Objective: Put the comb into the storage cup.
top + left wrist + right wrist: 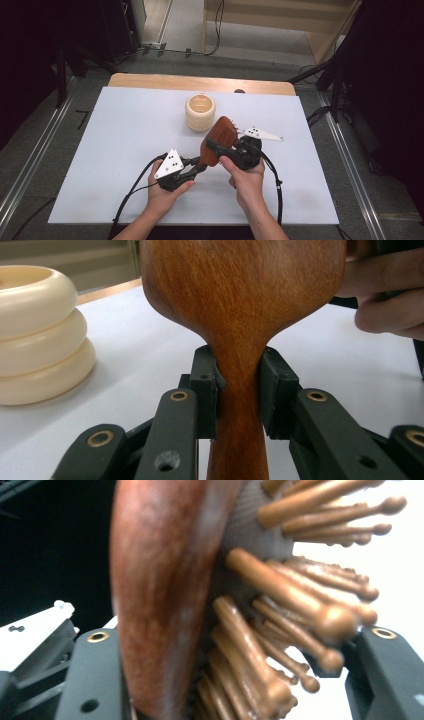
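Forearms and hands come in at the near edge, each carrying tongs; the left tongs [239,390] are clenched on the narrow neck of a wooden hairbrush [218,141], pads flat on either side of the wood; the right tongs [235,670] straddle the brush head, one jaw against its smooth back, the other at the tips of the wooden pins, so they look closed across it, though whether the pin-side pad presses firmly cannot be told. The hairbrush is held up above the white tabletop [125,150], right of centre, between the two hands; a cream ribbed cup [200,112] stands just beyond it on the far side.

The step looks like a handover or a steadying of the brush; it would go best if the left tongs hold firm until the right pair has a sure seat, since the pins flex and offer a poor bite; gripping lower, toward the solid rim of the head, would likely serve better.

Blur in the right gripper view softens the wood and pins; the handle's lower end is cut off in the left gripper view.
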Motion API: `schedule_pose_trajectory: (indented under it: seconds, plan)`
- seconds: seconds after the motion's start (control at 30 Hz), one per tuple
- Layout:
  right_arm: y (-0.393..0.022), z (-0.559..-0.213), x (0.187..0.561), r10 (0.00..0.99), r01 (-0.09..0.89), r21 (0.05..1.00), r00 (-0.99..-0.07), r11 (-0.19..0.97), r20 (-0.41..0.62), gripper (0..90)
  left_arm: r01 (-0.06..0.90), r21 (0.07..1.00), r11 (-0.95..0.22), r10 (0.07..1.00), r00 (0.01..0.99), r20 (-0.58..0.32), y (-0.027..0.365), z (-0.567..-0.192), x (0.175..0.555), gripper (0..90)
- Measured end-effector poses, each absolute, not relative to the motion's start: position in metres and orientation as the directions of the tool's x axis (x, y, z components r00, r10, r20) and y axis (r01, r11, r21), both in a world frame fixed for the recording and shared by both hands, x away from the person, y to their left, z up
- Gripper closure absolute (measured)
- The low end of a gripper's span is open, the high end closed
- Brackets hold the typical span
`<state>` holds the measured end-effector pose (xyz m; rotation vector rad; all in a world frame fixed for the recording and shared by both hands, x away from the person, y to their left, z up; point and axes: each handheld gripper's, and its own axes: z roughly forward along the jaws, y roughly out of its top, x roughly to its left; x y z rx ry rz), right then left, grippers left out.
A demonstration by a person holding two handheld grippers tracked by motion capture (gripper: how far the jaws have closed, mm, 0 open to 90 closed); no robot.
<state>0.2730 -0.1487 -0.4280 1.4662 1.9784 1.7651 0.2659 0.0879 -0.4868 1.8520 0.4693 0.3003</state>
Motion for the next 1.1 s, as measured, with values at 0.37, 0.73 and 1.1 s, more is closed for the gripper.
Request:
schedule_pose_trajectory:
  seconds: [0.37, 0.73, 1.1]
  plan:
    - [-0.147, -0.425, 0.269, 0.673, 0.494, 0.868, -0.628, -0.043, 0.391, 50.4, 0.189, 0.950, -0.248, 0.444, 0.894, -0.062, 0.093, -0.483, 0.269, 52.1]
    - [-0.162, -0.418, 0.266, 0.680, 0.438, 0.896, -0.636, -0.070, 0.364, 51.9, 0.224, 0.953, -0.201, 0.425, 0.897, -0.121, 0.110, -0.478, 0.271, 17.4]
    - [-0.170, -0.414, 0.264, 0.694, 0.418, 0.905, -0.628, -0.082, 0.352, 52.0, 0.205, 0.967, -0.148, 0.488, 0.866, -0.109, 0.160, -0.477, 0.269, 0.7]
